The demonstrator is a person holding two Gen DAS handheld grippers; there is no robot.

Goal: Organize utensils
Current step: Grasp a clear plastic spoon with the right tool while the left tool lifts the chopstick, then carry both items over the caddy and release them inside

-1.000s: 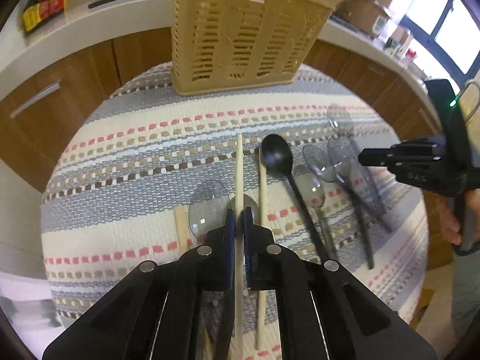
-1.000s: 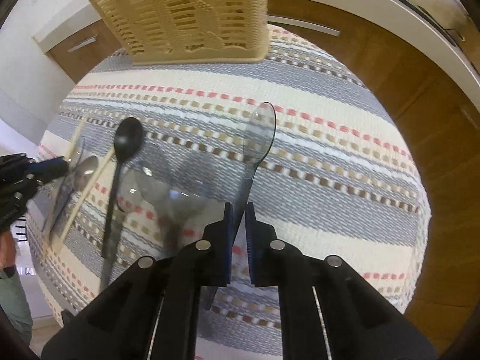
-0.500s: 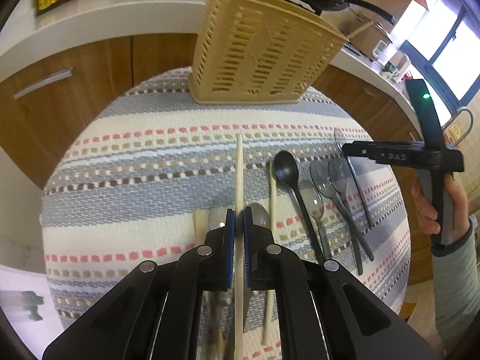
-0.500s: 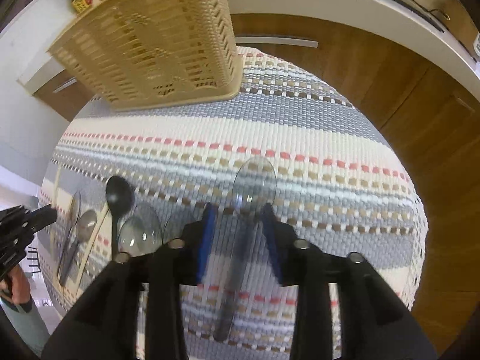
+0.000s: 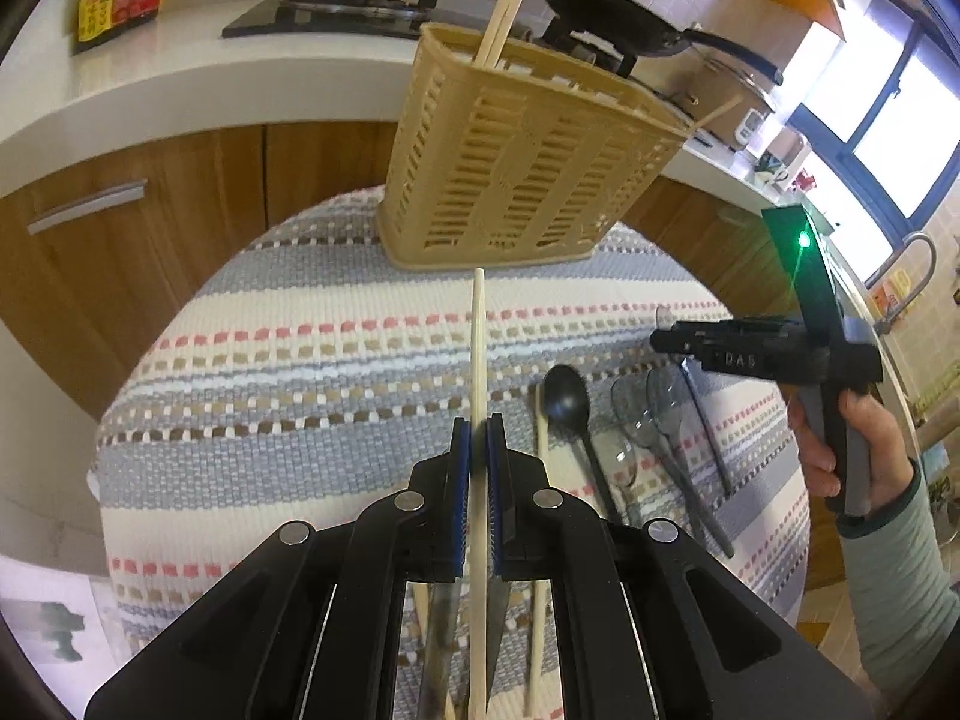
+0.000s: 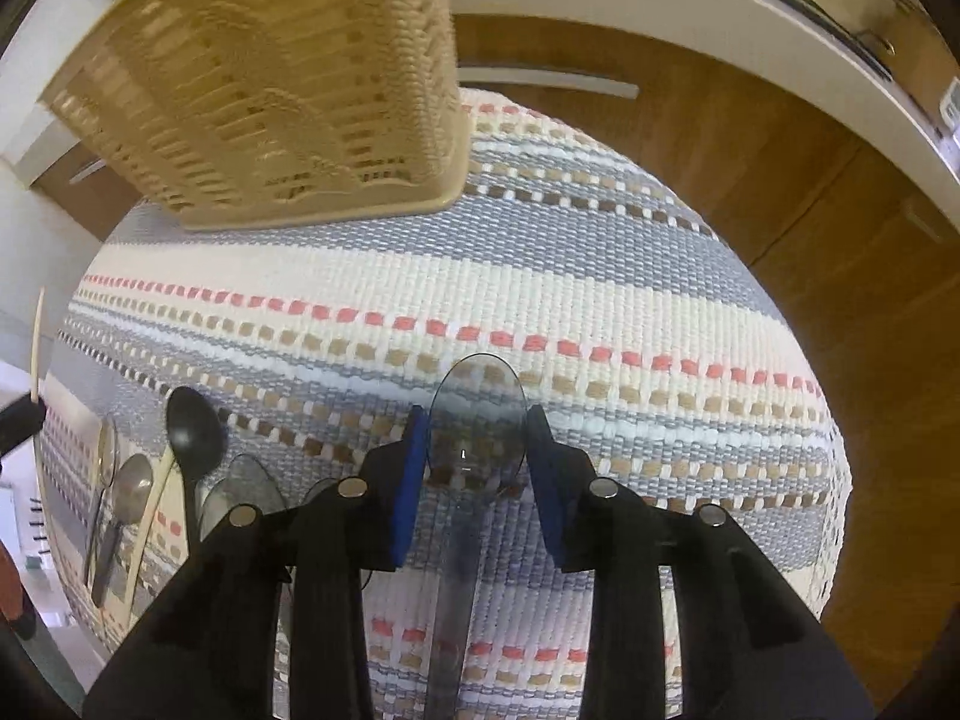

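At the bottom centre of the left wrist view, the left tool (image 5: 479, 441) is clamped on a pale chopstick (image 5: 478, 354) that points up the frame toward the tan slotted basket (image 5: 516, 174). Right of it a black spoon (image 5: 567, 399) and clear spoons (image 5: 657, 405) lie on the striped cloth (image 5: 300, 372) covering the bench. In the right wrist view, the right tool (image 6: 477, 438) straddles a clear spoon (image 6: 477, 420), its jaws closing with the bowl between them, the pads apparently not yet pressing. The basket fills the upper left, with two chopsticks (image 5: 498, 24) standing in it.
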